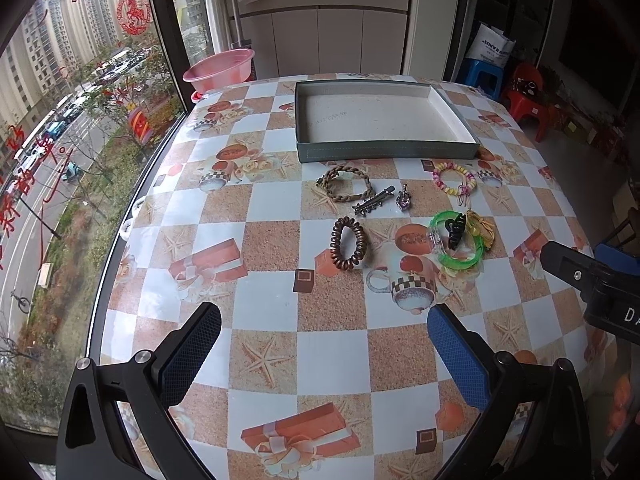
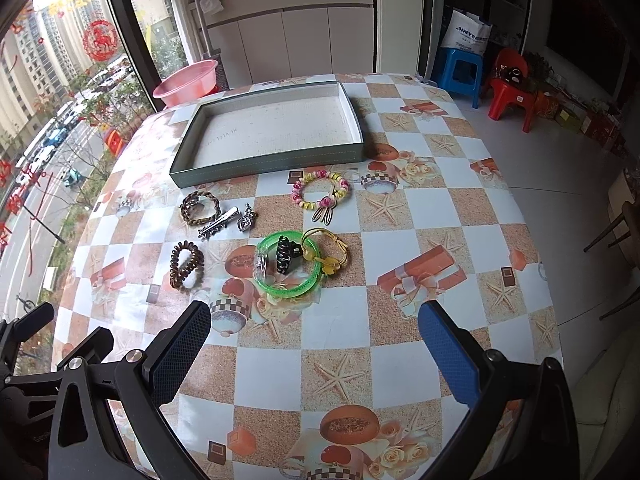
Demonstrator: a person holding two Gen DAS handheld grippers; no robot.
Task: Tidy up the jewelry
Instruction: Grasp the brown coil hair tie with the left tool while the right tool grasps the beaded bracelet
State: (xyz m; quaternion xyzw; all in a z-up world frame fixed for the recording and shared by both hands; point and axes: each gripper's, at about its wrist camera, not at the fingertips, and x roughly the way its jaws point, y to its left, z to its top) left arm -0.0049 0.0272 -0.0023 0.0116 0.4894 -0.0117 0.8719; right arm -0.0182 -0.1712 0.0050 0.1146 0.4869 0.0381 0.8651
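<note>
Both grippers hover low over the near edge of the table, fingers spread wide and holding nothing: the left gripper and the right gripper, each with blue textured pads. On the right gripper's body, seen from the left wrist view, white letters "DA" show at the frame edge; the rest is cut off.

Beyond them the jewelry lies loose on the checked tablecloth printed with starfish, gift boxes and cups. Nearest are a brown coil hair tie and a green bangle with a black claw clip lying across it and a yellow cord bracelet touching its right side. Farther on sit a braided bracelet, a silver hair clip, a small purple pendant and a pink-and-yellow bead bracelet.

Behind these stands a shallow grey-green tray, holding nothing, with faint unreadable marks on its pale floor. Past the table a pink basin sits by the window, and a white bag on a blue stool reads roughly "SINYE".
</note>
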